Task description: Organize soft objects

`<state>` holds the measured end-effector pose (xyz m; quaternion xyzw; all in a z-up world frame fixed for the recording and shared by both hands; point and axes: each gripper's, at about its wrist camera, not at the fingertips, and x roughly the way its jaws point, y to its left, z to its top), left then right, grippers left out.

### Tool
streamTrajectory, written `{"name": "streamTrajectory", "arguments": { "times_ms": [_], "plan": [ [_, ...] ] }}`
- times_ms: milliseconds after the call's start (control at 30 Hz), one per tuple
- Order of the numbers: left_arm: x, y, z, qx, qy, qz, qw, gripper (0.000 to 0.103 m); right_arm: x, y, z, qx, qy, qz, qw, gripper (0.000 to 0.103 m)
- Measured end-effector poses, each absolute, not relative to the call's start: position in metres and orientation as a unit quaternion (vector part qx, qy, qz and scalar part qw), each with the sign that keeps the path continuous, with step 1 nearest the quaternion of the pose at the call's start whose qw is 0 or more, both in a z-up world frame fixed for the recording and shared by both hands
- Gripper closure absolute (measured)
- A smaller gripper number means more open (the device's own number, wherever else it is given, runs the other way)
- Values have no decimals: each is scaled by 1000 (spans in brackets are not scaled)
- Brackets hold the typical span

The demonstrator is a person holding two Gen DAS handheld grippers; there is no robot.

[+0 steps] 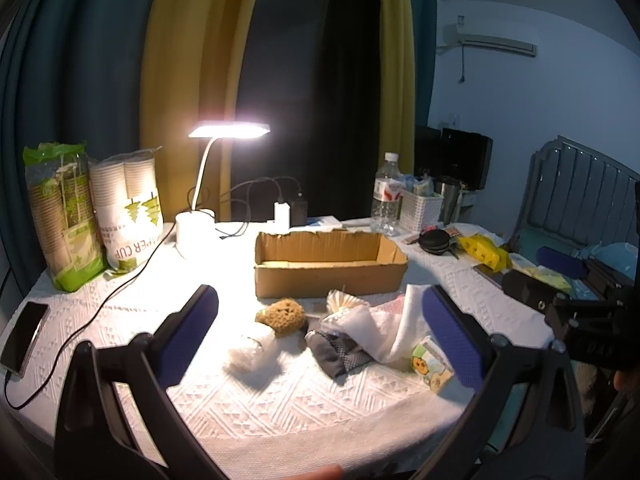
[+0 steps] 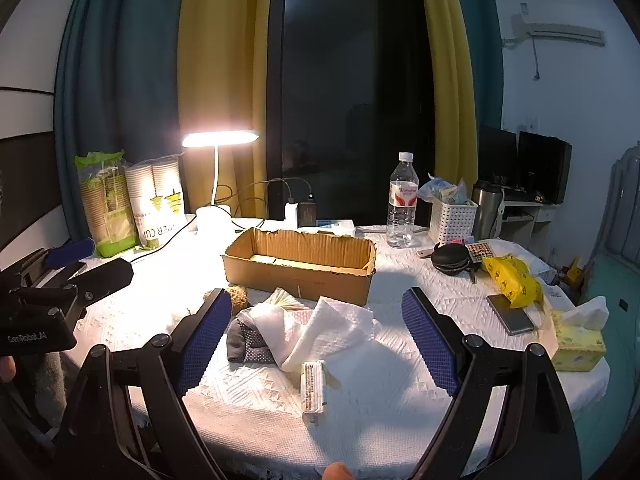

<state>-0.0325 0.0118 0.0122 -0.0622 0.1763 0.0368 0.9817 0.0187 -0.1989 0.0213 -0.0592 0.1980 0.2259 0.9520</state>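
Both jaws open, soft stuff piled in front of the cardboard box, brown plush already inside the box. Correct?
Not quite. The brown plush toy isn't in the open brown cardboard box; the left wrist view shows it on the white tablecloth in front of the box, whose visible interior looks empty. The rest stands: left gripper and right gripper jaws are open, and the soft items lie before the box.

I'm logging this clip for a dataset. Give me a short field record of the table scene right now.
box: cardboard box, open, looks empty
soft pile: brown plush toy, dark sock, white cloth, white fluffy item, all on the table in front of the box
small carton, lying near the table edge
left gripper, open, holds nothing
right gripper, open, holds nothing
light: desk lamp, on
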Motion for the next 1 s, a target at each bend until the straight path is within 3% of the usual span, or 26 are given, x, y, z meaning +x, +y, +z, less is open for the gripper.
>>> {"name": "streamTrajectory", "arguments": {
  "times_ms": [1000],
  "plan": [
    [-29, 9, 10, -54, 184, 41, 981, 0, 18, -199, 20, -58, 200, 226, 952, 14]
  ]
}}
